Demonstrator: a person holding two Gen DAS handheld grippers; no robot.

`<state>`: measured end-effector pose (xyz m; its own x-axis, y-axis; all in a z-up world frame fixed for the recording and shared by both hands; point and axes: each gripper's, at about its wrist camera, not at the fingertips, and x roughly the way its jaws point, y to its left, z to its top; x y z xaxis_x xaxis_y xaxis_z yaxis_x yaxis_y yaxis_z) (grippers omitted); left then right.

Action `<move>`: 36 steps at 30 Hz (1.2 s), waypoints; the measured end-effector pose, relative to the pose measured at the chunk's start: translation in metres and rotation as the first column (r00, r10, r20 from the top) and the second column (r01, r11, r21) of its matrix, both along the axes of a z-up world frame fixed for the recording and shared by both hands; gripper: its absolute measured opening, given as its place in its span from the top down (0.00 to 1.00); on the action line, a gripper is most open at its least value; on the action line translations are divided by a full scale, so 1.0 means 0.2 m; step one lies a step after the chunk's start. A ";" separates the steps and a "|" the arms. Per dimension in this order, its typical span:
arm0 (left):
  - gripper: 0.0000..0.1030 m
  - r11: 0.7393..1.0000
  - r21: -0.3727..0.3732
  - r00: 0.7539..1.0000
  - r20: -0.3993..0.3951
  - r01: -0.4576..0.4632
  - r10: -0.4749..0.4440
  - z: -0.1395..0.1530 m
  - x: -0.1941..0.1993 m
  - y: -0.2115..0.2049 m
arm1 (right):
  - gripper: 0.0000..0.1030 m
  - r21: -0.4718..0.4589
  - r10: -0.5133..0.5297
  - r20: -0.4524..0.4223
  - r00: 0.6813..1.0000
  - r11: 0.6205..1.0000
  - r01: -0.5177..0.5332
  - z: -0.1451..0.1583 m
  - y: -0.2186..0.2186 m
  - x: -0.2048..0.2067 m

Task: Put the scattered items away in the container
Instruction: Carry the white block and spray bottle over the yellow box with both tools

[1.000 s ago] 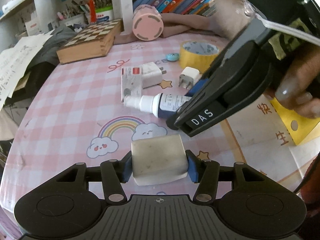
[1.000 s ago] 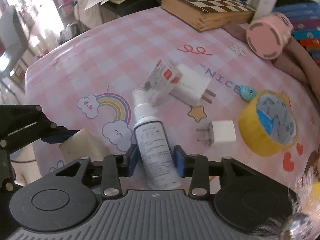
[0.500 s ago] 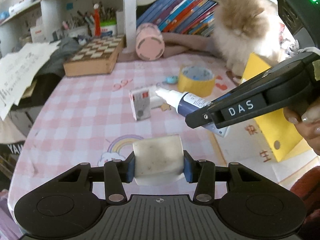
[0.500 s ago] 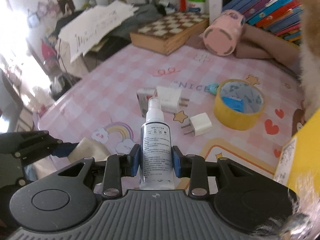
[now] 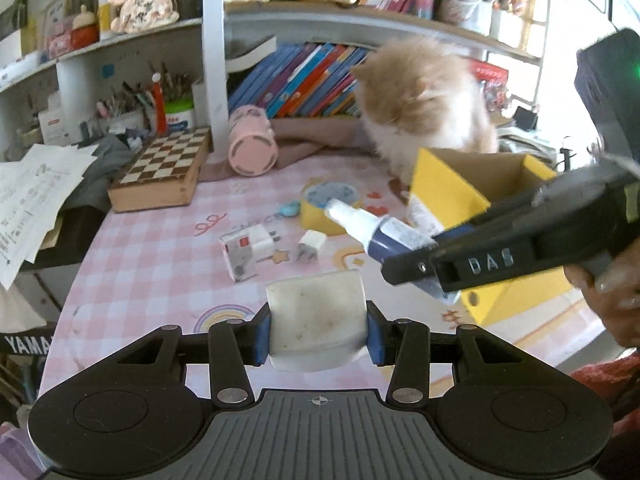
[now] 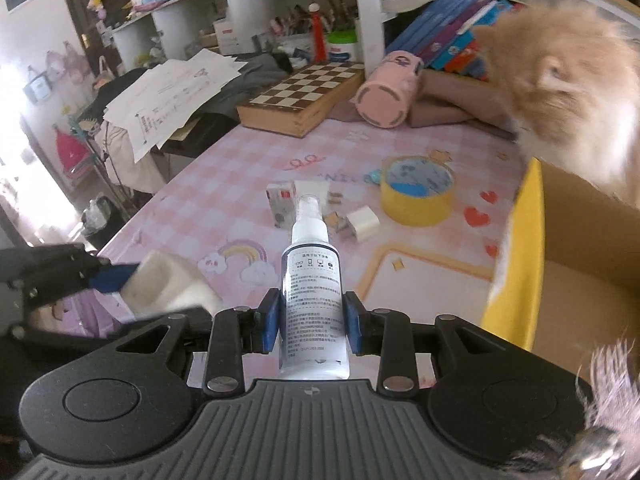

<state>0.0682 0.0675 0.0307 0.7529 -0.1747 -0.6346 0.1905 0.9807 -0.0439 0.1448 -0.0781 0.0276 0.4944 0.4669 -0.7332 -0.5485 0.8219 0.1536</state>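
— Gone up off the table (image 5: 132, 264) since a second ago? Both?
— Yes. Lifted, both of them. Was low by the rainbow picture (image 5: 218, 314) before, now up in the air.
— Left gripper (image 5: 318, 326)?
— Clenched on the white block (image 5: 316, 320). Squeezed from both sides by the blue pads (image 5: 262, 334). Seen from the other camera too, white block (image 6: 160, 284) at the tip of the left gripper (image 6: 132, 284), off to the left.
— And the right gripper (image 6: 312, 320)?
— Clenched on the spray bottle (image 6: 311, 288). Held round the middle, white cap pointing away. From the left camera, right gripper (image 5: 424, 264) coming in from the right side, held by a hand (image 5: 612, 292), spray bottle (image 5: 380, 236) sticking out toward the tape.
— Where is the box?
— Yellow box (image 5: 452, 192) on the right, open on top, brown inside. Just beside the bottle. Same yellow box (image 6: 524, 256) at the right edge of the other view.
— Still on the table?
— Yellow tape roll (image 6: 416, 194), small white plug (image 6: 362, 222), a bigger white plug (image 5: 262, 242) touching a little carton (image 5: 238, 258). Also a tiny blue thing (image 5: 289, 210) beside the tape.
— At the back?
— Fluffy cat (image 5: 424, 104) right behind the box. Chess board (image 5: 162, 170) and pink cup (image 5: 252, 146) on its side, near the shelf.
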 end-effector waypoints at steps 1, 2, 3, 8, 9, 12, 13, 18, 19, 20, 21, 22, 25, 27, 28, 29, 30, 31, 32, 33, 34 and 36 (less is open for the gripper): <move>0.58 1.000 -0.004 1.000 0.003 0.002 -0.002 0.01 -0.03 0.00 | 0.70 0.000 -0.008 0.004 1.000 1.000 0.008 0.00 -0.02 -0.04; 0.58 1.000 -0.008 1.000 0.004 0.004 -0.004 0.01 -0.06 0.00 | 0.70 0.001 -0.015 0.007 1.000 1.000 0.015 0.00 -0.03 -0.09; 0.58 1.000 -0.010 1.000 0.005 0.006 -0.006 0.02 -0.08 0.00 | 0.70 0.003 -0.022 0.008 1.000 1.000 0.022 0.01 -0.04 -0.13; 0.58 1.000 -0.015 1.000 -0.001 0.020 -0.020 0.02 -0.20 -0.01 | 0.70 0.002 -0.052 0.024 0.998 0.999 0.052 0.01 -0.09 -0.31; 0.58 1.000 -0.014 1.000 -0.001 0.026 -0.026 0.02 -0.22 -0.02 | 0.70 -0.001 -0.058 0.026 0.998 0.998 0.058 0.00 -0.09 -0.34; 0.58 0.999 -0.010 0.999 0.001 0.049 -0.049 0.02 -0.29 -0.04 | 0.70 -0.015 -0.078 0.029 0.997 0.997 0.078 -0.01 -0.11 -0.43; 0.58 0.998 -0.009 0.998 0.001 0.058 -0.058 0.03 -0.30 -0.04 | 0.70 -0.019 -0.086 0.028 0.996 0.996 0.087 -0.01 -0.12 -0.45; 0.59 0.994 -0.010 0.994 -0.005 0.106 -0.106 0.02 -0.37 -0.07 | 0.70 -0.023 -0.133 0.010 0.991 0.991 0.133 -0.04 -0.16 -0.58; 0.59 0.993 -0.013 0.993 -0.009 0.116 -0.116 0.01 -0.38 -0.08 | 0.70 -0.024 -0.144 0.007 0.990 0.989 0.144 -0.05 -0.17 -0.60; 0.59 0.992 -0.017 0.992 -0.013 0.124 -0.125 0.01 -0.39 -0.08 | 0.70 -0.028 -0.155 0.003 0.988 0.988 0.155 -0.05 -0.18 -0.62; 0.59 0.991 -0.020 0.991 -0.017 0.134 -0.134 0.00 -0.39 -0.09 | 0.70 -0.032 -0.167 -0.005 0.986 0.985 0.167 -0.06 -0.19 -0.64; 0.59 0.989 -0.025 0.989 -0.020 0.145 -0.145 0.00 -0.40 -0.10 | 0.70 -0.038 -0.179 -0.011 0.984 0.983 0.178 -0.07 -0.20 -0.66; 0.59 0.982 -0.025 0.981 -0.026 0.190 -0.190 -0.01 -0.42 -0.14 | 0.70 -0.041 -0.231 -0.030 0.973 0.972 0.229 -0.07 -0.26 -0.69; 0.59 0.975 -0.024 0.975 -0.026 0.222 -0.222 -0.01 -0.43 -0.17 | 0.70 -0.039 -0.271 -0.045 0.961 0.962 0.270 -0.08 -0.30 -0.71; 0.59 0.972 -0.025 0.971 -0.027 0.235 -0.236 -0.01 -0.44 -0.18 | 0.70 -0.041 -0.287 -0.050 0.957 0.957 0.286 -0.09 -0.31 -0.72; 0.59 0.968 -0.028 0.968 -0.029 0.248 -0.249 -0.01 -0.43 -0.19 | 0.70 -0.043 -0.302 -0.053 0.952 0.953 0.299 -0.09 -0.33 -0.73; 0.59 0.965 -0.033 0.965 -0.031 0.258 -0.259 -0.01 -0.43 -0.20 | 0.70 -0.046 -0.313 -0.054 0.948 0.949 0.311 -0.09 -0.34 -0.74; 0.59 0.963 -0.037 0.963 -0.032 0.268 -0.269 -0.01 -0.42 -0.22 | 0.70 -0.051 -0.325 -0.053 0.944 0.945 0.322 -0.09 -0.36 -0.75; 0.59 0.959 -0.043 0.959 -0.034 0.281 -0.282 -0.02 -0.42 -0.23 | 0.70 -0.054 -0.334 -0.051 0.941 0.942 0.331 -0.08 -0.37 -0.76; 0.59 0.955 -0.047 0.955 -0.035 0.294 -0.295 -0.02 -0.42 -0.25 | 0.70 -0.058 -0.345 -0.050 0.937 0.938 0.342 -0.08 -0.39 -0.78; 0.59 0.950 -0.049 0.950 -0.034 0.308 -0.309 -0.02 -0.42 -0.26 | 0.70 -0.061 -0.359 -0.049 0.932 0.932 0.356 -0.08 -0.40 -0.79; 0.59 0.939 -0.051 0.940 -0.030 0.339 -0.341 -0.02 -0.41 -0.30 | 0.70 -0.064 -0.388 -0.048 0.921 0.921 0.384 -0.08 -0.44 -0.82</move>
